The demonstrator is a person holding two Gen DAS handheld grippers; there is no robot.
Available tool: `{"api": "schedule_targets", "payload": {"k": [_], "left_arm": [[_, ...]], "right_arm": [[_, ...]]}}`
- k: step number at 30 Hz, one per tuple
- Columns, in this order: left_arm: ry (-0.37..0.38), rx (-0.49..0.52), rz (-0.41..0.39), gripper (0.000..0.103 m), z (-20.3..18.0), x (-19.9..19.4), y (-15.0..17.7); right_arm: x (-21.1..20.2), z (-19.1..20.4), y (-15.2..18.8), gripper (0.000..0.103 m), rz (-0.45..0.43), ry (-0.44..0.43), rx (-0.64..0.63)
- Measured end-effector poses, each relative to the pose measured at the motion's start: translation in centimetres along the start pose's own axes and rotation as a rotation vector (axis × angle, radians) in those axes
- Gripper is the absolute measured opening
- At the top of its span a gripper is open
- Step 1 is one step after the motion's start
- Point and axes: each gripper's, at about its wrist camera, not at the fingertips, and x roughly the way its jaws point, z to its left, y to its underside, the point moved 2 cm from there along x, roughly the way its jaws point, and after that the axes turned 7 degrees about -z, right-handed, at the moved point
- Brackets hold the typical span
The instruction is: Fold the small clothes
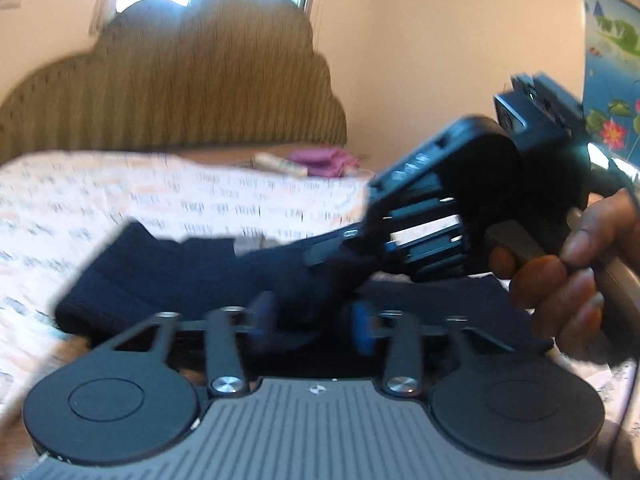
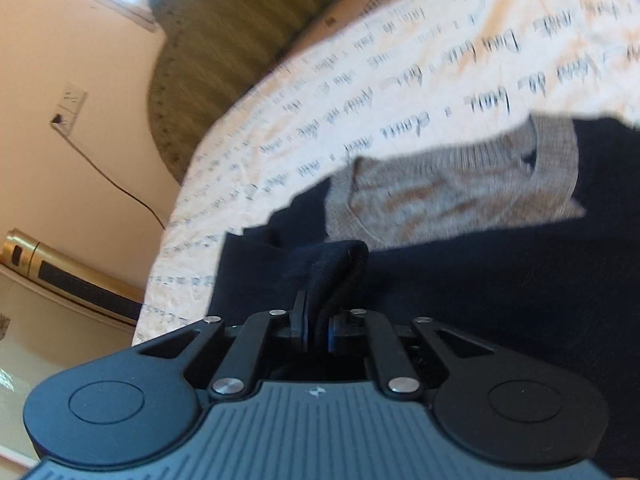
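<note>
Trouble, if it comes, will come from the right gripper (image 2: pixel 318 334): its jaws are clenched on only a thin bunched ridge of the navy garment (image 2: pixel 500 280), and a pinch that shallow could slip out as soon as the person lifts or swings the fold across. The garment lies spread on the printed bedsheet (image 2: pixel 400 80), its grey neckband (image 2: pixel 452 192) showing at about one o'clock from that pinch.

The left gripper (image 1: pixel 314 326) stands released, jaws apart, with dark cloth lying between the blue pads (image 1: pixel 364 330); the blur hides whether they touch it. In the left wrist view the right tool reaches in from three o'clock and crosses just ahead of those open jaws, so the two could knock together if both move at once. A one-handed pull could also drag the whole piece across the sheet rather than fold it, or leave the fold crooked.
</note>
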Motion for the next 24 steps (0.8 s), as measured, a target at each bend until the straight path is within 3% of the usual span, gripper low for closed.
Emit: {"api": "schedule_targets", "payload": {"k": [3, 7, 12, 15, 18, 20, 24], "left_arm": [[-0.022, 0.013, -0.028, 0.068, 1.4, -2.2, -0.5], [-0.112, -0.028, 0.027, 0.067, 4.5, -2.4, -0.1], [-0.181, -0.135, 0.057, 0.066, 7.8, -1.8, -1.1], [-0.193, -0.177, 0.062, 0.067, 9.5, -0.8, -2.2], [-0.24, -0.232, 0.112, 0.068, 11.8, 1.4, -2.8], [-0.275, -0.251, 0.182, 0.067, 13.3, 3.3, -2.9], [-0.257, -0.355, 0.334, 0.067, 15.7, 6.3, -1.9]], "right_arm": [[-3.4, -1.2, -1.0, 0.008, -0.039, 0.012, -0.015], [-6.5, -5.4, -2.0, 0.008, -0.072, 0.094, 0.032], [-6.9, -9.4, -1.2, 0.008, -0.062, 0.192, 0.08], [-6.6, -10.3, -0.7, 0.008, -0.047, 0.203, 0.094], [-6.7, -11.0, -0.6, 0.013, -0.051, 0.192, 0.134], [-6.9, -11.6, -0.6, 0.023, -0.055, 0.185, 0.161], [-7.4, -11.8, -0.3, 0.04, -0.076, 0.143, 0.176]]}}
